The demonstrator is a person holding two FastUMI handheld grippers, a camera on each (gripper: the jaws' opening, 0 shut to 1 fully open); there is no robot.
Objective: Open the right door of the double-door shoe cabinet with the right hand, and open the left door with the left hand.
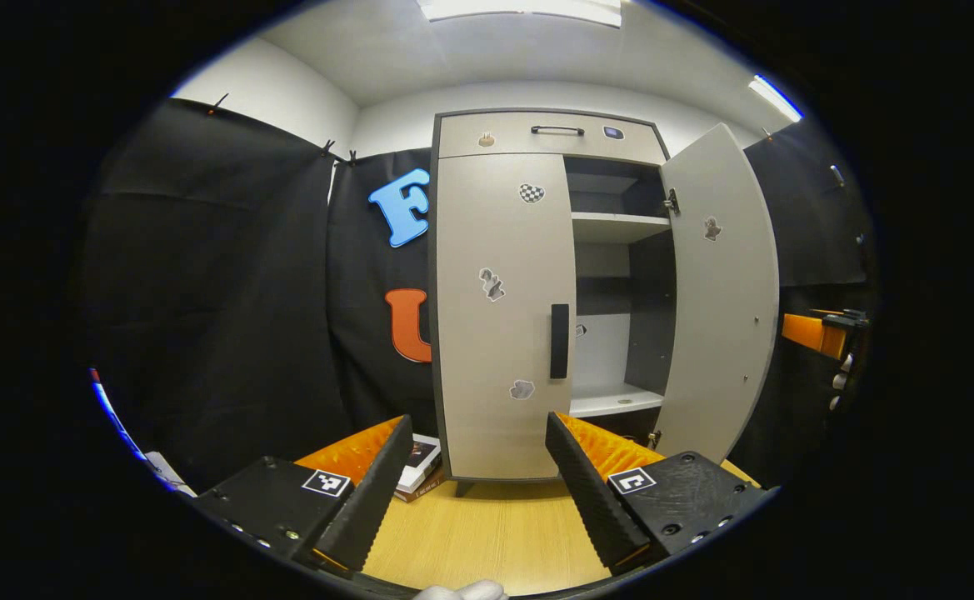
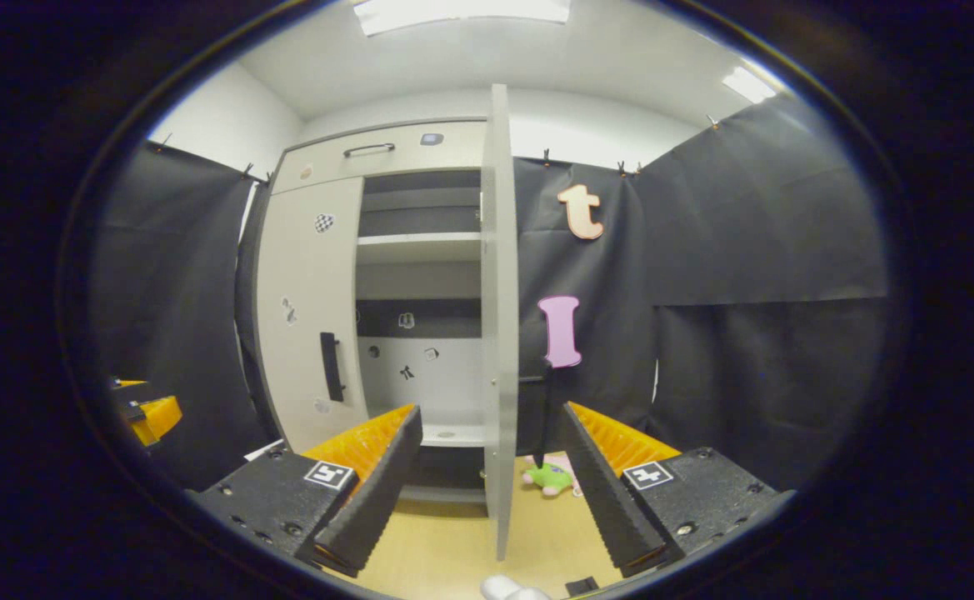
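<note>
Right door (image 1: 724,292) stands open ahead-right of the spread left claw (image 1: 470,483), left door (image 1: 503,308) shut straight ahead; stiff hinged panel, likely light: grip its black handle (image 1: 559,341); right claw (image 2: 487,487) spread, empty.

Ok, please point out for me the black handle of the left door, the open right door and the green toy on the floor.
left door handle (image 1: 559,340), left gripper view, middle of the black bar.
right door (image 1: 724,300), left gripper view, inner face of the open panel.
green toy (image 2: 551,478), right gripper view, its body.
</note>
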